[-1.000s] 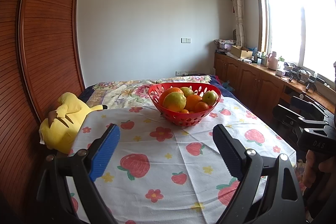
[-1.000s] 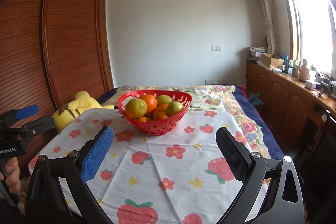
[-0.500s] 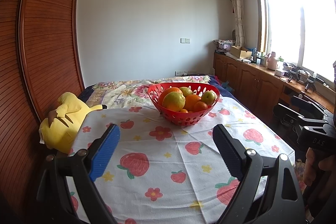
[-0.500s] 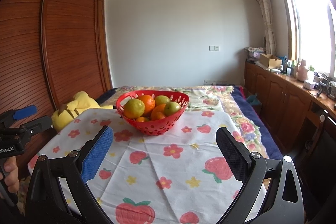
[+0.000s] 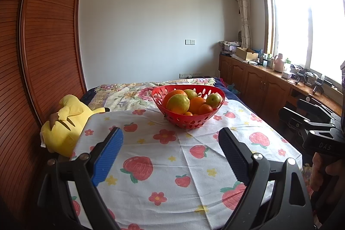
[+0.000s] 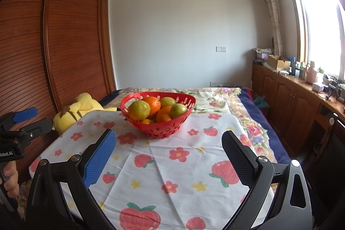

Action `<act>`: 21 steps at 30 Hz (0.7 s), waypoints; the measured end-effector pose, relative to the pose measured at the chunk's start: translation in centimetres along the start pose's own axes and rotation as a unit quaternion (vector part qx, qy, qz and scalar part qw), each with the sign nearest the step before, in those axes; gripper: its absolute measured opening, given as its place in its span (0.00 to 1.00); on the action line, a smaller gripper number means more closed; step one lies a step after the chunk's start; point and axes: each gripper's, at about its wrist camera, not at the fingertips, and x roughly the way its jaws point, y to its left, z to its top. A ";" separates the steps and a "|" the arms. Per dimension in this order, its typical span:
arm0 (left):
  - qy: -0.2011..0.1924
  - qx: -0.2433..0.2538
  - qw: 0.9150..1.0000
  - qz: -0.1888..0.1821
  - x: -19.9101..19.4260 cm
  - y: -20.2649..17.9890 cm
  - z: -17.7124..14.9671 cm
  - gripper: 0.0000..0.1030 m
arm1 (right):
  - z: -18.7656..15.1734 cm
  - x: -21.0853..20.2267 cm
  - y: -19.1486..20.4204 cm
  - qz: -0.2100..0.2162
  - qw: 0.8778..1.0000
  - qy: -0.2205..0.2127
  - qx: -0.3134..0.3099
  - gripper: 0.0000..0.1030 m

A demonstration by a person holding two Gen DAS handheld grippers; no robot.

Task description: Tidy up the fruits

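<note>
A red perforated basket (image 5: pixel 189 122) stands at the far middle of the table, and it also shows in the right wrist view (image 6: pixel 160 130). It holds several fruits: oranges (image 5: pixel 195 104) and yellow-green fruits (image 5: pixel 178 103), also seen from the right (image 6: pixel 139 110). My left gripper (image 5: pixel 170 143) is open and empty, above the cloth and short of the basket. My right gripper (image 6: pixel 169 147) is open and empty, likewise short of the basket. Each gripper shows at the edge of the other's view.
The table carries a white cloth printed with strawberries and flowers (image 5: pixel 163 163). A yellow plush toy (image 5: pixel 64 122) lies at the table's left edge by a wooden wardrobe (image 5: pixel 43 46). A bed lies behind, and wooden cabinets (image 5: pixel 265 87) run along the right.
Both views have drifted slightly, so the basket sits a little more to the left. Both grippers stay open and empty.
</note>
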 end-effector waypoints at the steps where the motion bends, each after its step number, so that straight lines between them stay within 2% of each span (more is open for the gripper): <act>1: 0.000 0.000 1.000 0.000 0.0 0.0 0.0 0.88 | 0.0 -0.1 0.0 0.000 1.000 0.000 0.000 0.97; 21: -0.003 -0.002 1.000 -0.002 -0.2 -0.3 -0.2 0.88 | -0.1 -0.1 0.0 -0.001 1.000 0.000 -0.001 0.97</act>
